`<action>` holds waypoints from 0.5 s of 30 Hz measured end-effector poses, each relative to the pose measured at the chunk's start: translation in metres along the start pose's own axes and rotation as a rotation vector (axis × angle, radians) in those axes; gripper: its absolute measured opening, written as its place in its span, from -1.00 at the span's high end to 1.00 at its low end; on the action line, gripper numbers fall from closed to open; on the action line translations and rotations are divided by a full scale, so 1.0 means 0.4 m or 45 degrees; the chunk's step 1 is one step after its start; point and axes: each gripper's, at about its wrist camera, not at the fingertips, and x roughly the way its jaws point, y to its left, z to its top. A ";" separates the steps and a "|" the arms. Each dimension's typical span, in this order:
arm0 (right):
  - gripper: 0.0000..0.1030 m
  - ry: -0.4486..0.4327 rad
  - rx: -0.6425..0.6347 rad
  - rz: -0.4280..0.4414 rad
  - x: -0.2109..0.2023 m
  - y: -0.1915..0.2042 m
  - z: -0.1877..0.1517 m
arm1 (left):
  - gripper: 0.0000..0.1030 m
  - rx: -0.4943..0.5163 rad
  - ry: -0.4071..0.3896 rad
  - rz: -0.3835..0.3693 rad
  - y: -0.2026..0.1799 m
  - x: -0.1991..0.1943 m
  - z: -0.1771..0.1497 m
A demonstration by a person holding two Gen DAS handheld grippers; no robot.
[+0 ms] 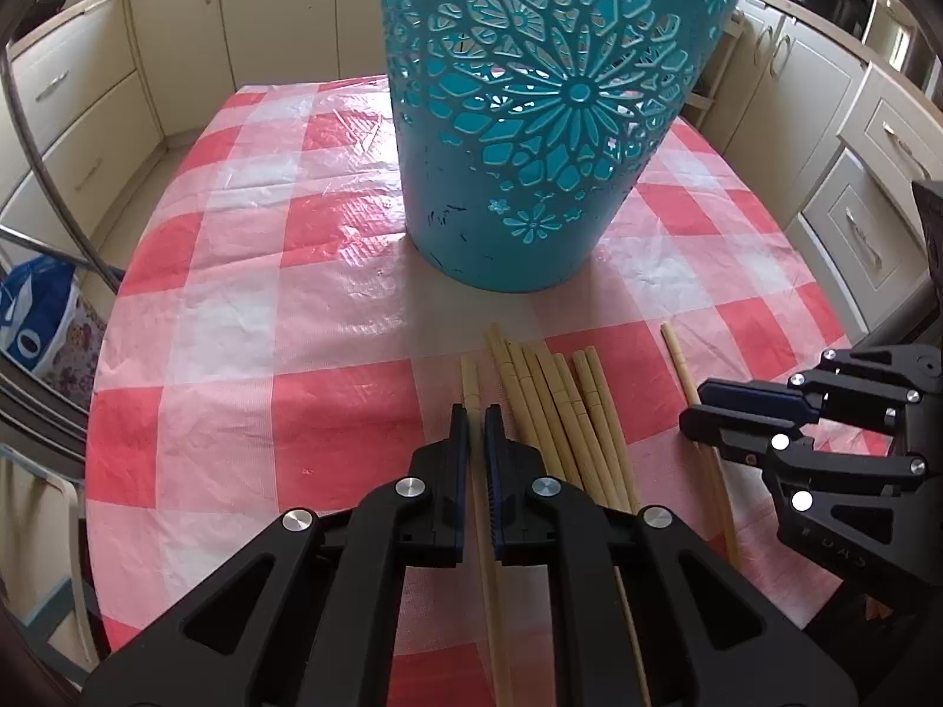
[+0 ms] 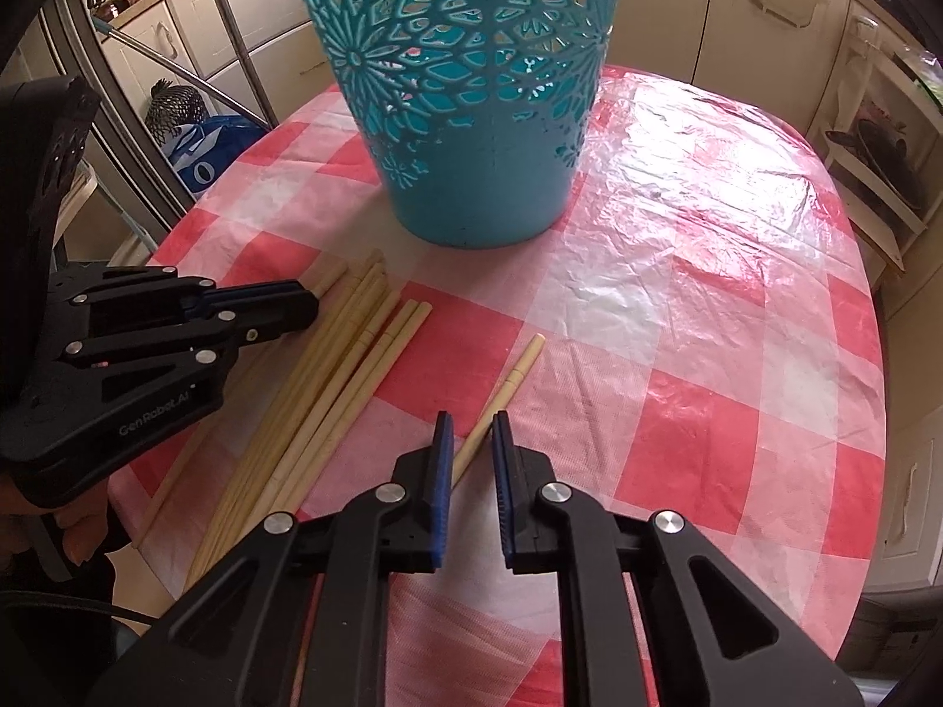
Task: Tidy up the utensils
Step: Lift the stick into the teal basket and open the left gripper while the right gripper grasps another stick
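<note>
Gripping a single chopstick point(image 1: 471, 380) at the left edge of the spread, the left gripper point(image 1: 476, 418) had its jaws drawn in tight around the stick, which ran between the pads and down the checked tablecloth point(image 1: 236, 294). Just to the right lay the bundle of chopsticks point(image 1: 560, 406), side by side and fanned slightly, their far ends pointing toward the teal basket point(image 1: 530, 118) standing upright behind them. Further right, one stray chopstick point(image 2: 513, 377) lay apart from the bundle, and the right gripper point(image 2: 473, 430) straddled it with its jaws narrowed but, in the right wrist view, a gap showing on both sides, so I would not call it held.

To do this step well, each stick probably wanted a firm pinch before lifting, then tipping upright so it dropped over the basket's rim, not against the pierced wall. The left stick sat close to the bundle, so a straight lift would likely avoid dragging its neighbours.

The left gripper's side read "GenRobot.AI" point(image 2: 154, 415); letters on the right gripper's body were too blurred to read.
</note>
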 end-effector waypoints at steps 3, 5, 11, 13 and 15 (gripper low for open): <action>0.73 -0.005 -0.010 -0.010 0.002 0.005 0.004 | 0.87 0.072 0.001 0.057 -0.019 0.007 0.006; 0.75 -0.006 -0.012 -0.006 0.004 0.004 0.007 | 0.88 0.109 0.002 0.076 -0.029 0.009 0.006; 0.89 -0.008 0.042 0.051 -0.004 -0.023 0.006 | 0.91 0.044 -0.077 -0.002 0.007 -0.064 0.018; 0.89 -0.002 0.035 0.047 -0.006 -0.025 0.007 | 0.91 0.045 -0.161 -0.054 0.014 -0.126 0.026; 0.88 0.007 0.014 0.018 -0.004 -0.017 0.008 | 0.91 0.050 -0.269 -0.099 0.019 -0.201 0.046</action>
